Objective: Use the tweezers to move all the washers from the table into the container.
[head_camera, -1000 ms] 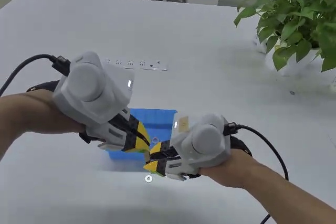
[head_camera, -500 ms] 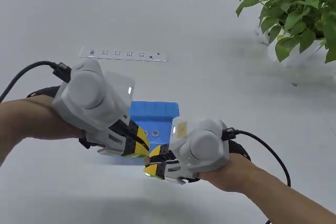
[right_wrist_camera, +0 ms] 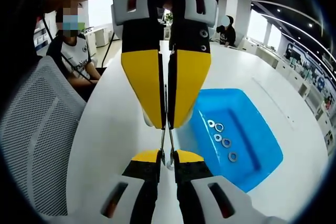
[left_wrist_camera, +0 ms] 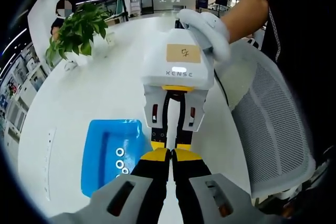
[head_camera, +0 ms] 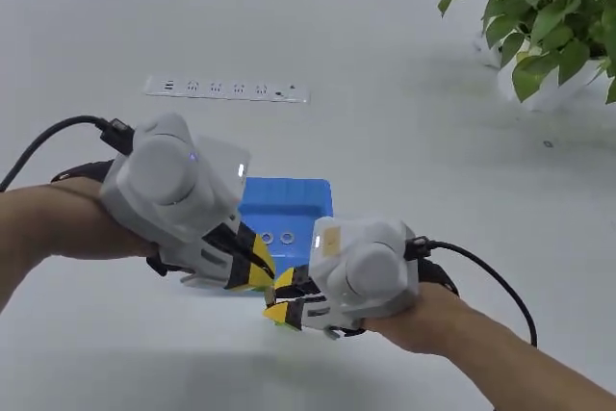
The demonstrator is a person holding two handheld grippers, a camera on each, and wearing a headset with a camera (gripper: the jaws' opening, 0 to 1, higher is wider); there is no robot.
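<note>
A blue container (head_camera: 289, 199) sits on the white table (head_camera: 414, 141) with several washers (right_wrist_camera: 219, 128) in it; two washers (head_camera: 266, 237) lie by its near wall. My left gripper (head_camera: 260, 271) and right gripper (head_camera: 279, 297) meet tip to tip at the container's near edge. In the right gripper view, thin metal tweezers (right_wrist_camera: 165, 141) run from the left gripper (right_wrist_camera: 168, 121) above into my right gripper (right_wrist_camera: 167, 157), and both pairs of jaws are shut on them. In the left gripper view, my left gripper (left_wrist_camera: 171, 156) faces the right gripper (left_wrist_camera: 170, 145), with the container (left_wrist_camera: 102, 150) to the left.
A white power strip (head_camera: 226, 89) lies on the table beyond the container. A potted plant (head_camera: 549, 16) stands at the far right. A grey mesh chair (left_wrist_camera: 273, 124) is at the table's near side. A seated person (right_wrist_camera: 73, 51) is in the background.
The head camera has tilted, so the picture shifted down. Both grippers stayed tip to tip. A second washer has come into sight in the container; the washer on the table one second ago is hidden.
</note>
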